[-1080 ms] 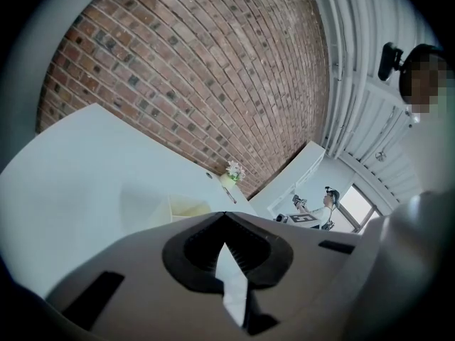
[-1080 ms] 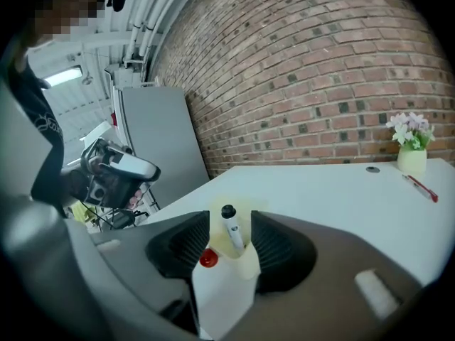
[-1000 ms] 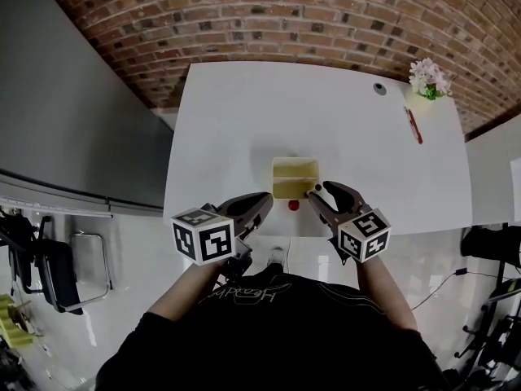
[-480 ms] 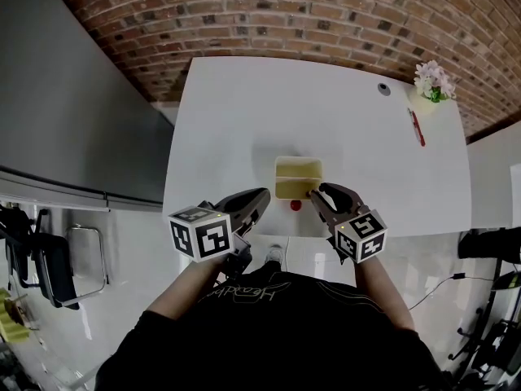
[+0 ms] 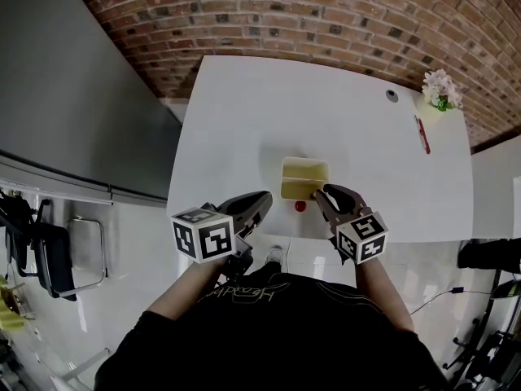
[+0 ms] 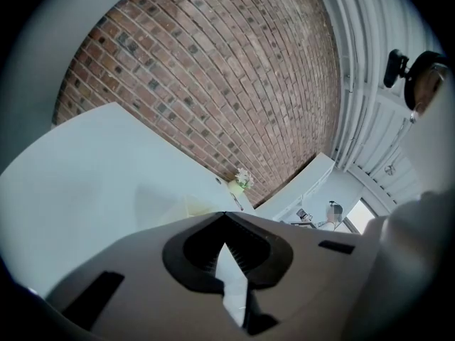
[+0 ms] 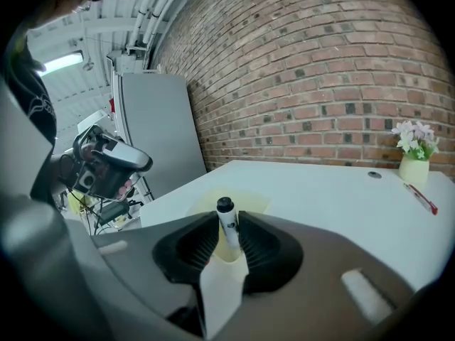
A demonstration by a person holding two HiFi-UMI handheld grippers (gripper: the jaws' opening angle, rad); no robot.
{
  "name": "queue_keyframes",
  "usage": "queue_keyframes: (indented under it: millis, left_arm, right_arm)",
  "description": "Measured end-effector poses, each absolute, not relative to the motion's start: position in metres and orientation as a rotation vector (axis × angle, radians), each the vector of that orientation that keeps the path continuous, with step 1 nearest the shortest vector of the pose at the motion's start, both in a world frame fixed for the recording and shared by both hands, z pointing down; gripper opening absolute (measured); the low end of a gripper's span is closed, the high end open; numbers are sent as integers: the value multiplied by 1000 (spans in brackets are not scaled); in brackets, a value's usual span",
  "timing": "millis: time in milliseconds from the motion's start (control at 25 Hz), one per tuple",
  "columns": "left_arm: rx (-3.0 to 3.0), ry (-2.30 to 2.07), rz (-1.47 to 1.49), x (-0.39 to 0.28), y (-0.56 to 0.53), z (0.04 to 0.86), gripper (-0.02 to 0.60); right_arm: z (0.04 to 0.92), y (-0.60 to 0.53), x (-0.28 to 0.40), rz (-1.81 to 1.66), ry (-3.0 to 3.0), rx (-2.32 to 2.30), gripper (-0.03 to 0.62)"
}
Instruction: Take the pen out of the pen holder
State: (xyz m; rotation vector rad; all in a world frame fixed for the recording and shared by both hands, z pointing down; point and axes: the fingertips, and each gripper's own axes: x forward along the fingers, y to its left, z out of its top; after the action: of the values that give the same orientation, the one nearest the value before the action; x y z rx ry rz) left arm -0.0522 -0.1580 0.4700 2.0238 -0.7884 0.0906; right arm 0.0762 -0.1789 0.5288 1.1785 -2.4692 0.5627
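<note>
Pen removal had barely begun: the pen [image 7: 227, 224] stood in the yellow pen holder [image 5: 303, 176] near the front edge of the white table [image 5: 244, 112], not yet lifted. The right gripper [image 7: 228, 216] had just been closing its jaws, and its pads seemed to pinch the barrel below the cap. The pen's long axis ran nearly vertical, dark cap up, leaning slightly. The left gripper [image 6: 225, 215] hovered alongside, jaws together and empty.
</note>
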Motion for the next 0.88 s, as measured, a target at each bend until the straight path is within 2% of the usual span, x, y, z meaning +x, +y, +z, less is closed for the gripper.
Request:
queue_keyframes:
  millis: [880]
  left_arm:
    - [2031, -870, 96, -58, -132, 457, 3]
  right_arm:
    - [501, -176, 81, 498, -2556, 1196, 75]
